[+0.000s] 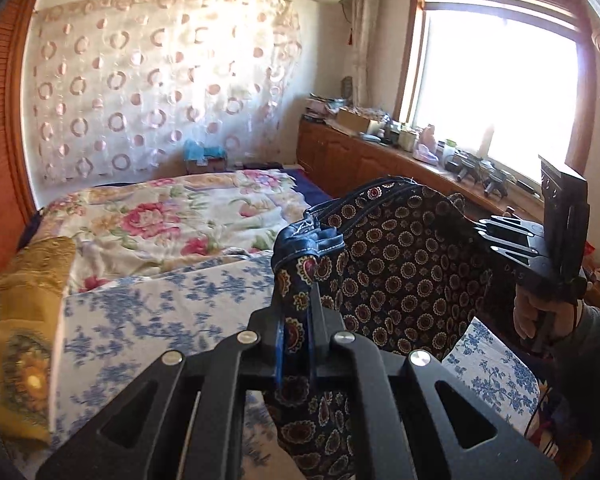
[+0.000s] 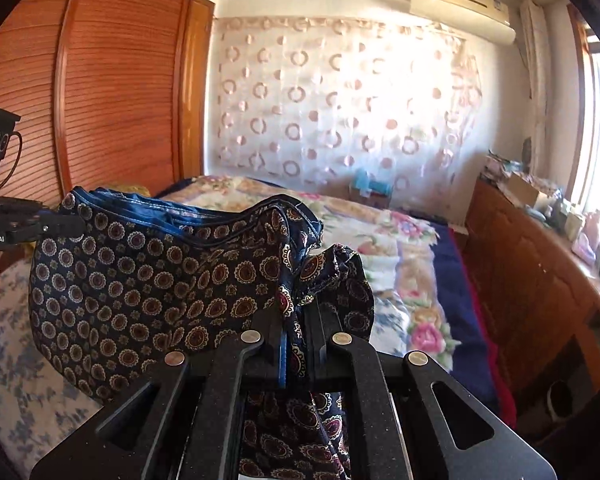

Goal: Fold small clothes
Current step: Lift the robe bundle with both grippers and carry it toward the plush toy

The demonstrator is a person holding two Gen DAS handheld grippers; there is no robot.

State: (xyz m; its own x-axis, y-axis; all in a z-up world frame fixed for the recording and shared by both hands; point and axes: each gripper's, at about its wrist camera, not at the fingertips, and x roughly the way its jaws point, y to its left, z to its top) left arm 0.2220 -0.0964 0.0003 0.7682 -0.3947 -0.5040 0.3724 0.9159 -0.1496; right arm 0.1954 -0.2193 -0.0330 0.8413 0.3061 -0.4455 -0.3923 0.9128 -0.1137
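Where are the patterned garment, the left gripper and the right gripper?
patterned garment (image 2: 140, 292), right wrist view, middle of the hanging cloth.
left gripper (image 1: 296, 320), left wrist view, between fingertips clamping the cloth.
right gripper (image 2: 294, 320), right wrist view, between fingertips clamping the cloth.

Black linkage gripper (image 1: 296, 320), silver rivets, grey sleeve (image 1: 596, 344)

bed: floral quilt (image 1: 172, 216) | wall: circle-print curtain (image 1: 160, 80) | window (image 1: 500, 92) | wooden cabinet (image 2: 532, 280) cluttered
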